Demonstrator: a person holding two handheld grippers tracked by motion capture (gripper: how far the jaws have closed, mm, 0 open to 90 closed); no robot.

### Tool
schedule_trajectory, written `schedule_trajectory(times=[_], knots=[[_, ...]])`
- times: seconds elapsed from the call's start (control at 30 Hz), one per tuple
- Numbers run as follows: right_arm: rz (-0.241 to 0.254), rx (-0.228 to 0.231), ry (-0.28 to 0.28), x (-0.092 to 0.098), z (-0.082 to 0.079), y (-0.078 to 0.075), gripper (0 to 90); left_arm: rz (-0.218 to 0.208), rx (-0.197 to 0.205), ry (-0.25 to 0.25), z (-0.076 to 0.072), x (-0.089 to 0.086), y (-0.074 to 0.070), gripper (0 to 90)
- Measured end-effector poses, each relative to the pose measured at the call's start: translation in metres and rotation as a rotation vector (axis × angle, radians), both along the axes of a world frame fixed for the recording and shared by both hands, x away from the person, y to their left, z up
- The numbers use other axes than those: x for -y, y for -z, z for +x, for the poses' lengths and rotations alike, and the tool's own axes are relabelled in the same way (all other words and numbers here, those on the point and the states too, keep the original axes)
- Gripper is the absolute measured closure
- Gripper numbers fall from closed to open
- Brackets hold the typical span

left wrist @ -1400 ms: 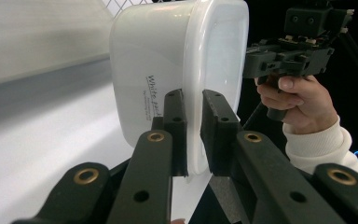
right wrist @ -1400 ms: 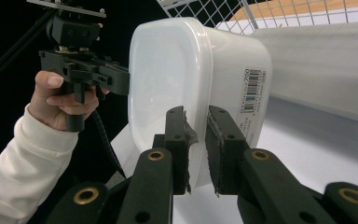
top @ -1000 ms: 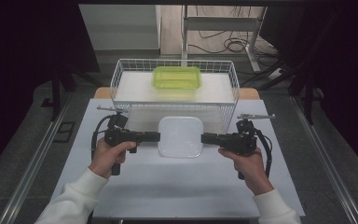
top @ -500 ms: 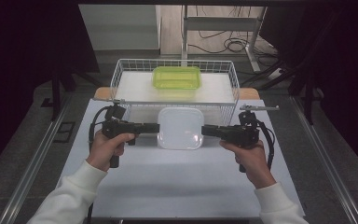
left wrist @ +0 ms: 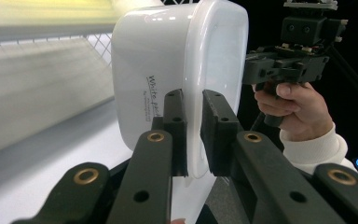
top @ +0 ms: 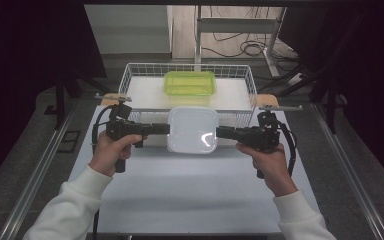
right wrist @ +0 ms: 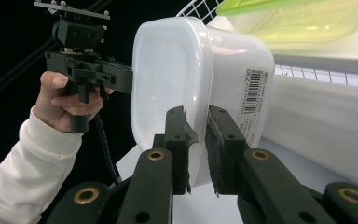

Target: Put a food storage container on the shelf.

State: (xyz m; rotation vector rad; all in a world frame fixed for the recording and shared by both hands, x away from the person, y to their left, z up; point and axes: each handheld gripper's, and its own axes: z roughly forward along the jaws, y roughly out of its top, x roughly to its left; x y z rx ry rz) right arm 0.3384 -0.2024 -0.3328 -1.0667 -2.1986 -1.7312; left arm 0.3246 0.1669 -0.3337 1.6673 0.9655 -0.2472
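Carrying: white lidded plastic container (top: pixel 192 130), held off the table (top: pixel 190 200) between both grippers, over the table's far edge and just before the wire basket (top: pixel 130 80).
Left gripper (top: pixel 166 129): jaws closed on the container's left rim; in the left gripper view (left wrist: pixel 193 135) the lid's lip sits pinched between the two pads, the tub body to the left of them.
Container axis: slightly longer front to back in the high view; the grips sit at the middle of its two opposite long sides, so the load hangs evenly between the hands.
Right gripper (top: pixel 219 132): jaws closed on the right rim; in the right gripper view (right wrist: pixel 196 149) the lip is clamped between the pads.
Basket content: green lidded container (top: pixel 190 83) at the far middle of the basket floor.
Governing relation: basket lies straight ahead of the held container, near basket wall just beyond it; free floor lies in front of the green container. Both hands equally near.
Next move, judged: clear the near wall, advance, lower together.
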Motion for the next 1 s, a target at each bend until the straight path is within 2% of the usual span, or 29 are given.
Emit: schedule_trajectory(times=[0.23,0.27,0.47,0.7,0.83,1.0], knots=[[-0.002,0.021,0.003,-0.004,0.011,-0.017,78.7,-0.002,0.017,-0.004,0.011,-0.003,-0.016,81.0],[0.007,0.03,0.001,-0.004,0.014,-0.024,78.7,-0.007,0.026,0.002,0.015,-0.005,-0.023,81.0],[0.009,0.043,-0.003,-0.007,0.023,-0.043,78.8,-0.022,0.039,0.0,0.026,-0.008,-0.038,81.0],[0.015,0.051,-0.005,-0.011,0.038,-0.057,78.9,-0.028,0.052,-0.006,0.039,-0.012,-0.052,80.9],[0.025,0.062,-0.005,-0.014,0.051,-0.069,78.9,-0.024,0.066,-0.017,0.052,-0.015,-0.067,80.9],[0.032,0.076,0.0,-0.017,0.062,-0.08,78.8,-0.029,0.064,-0.019,0.066,-0.019,-0.076,80.9]])
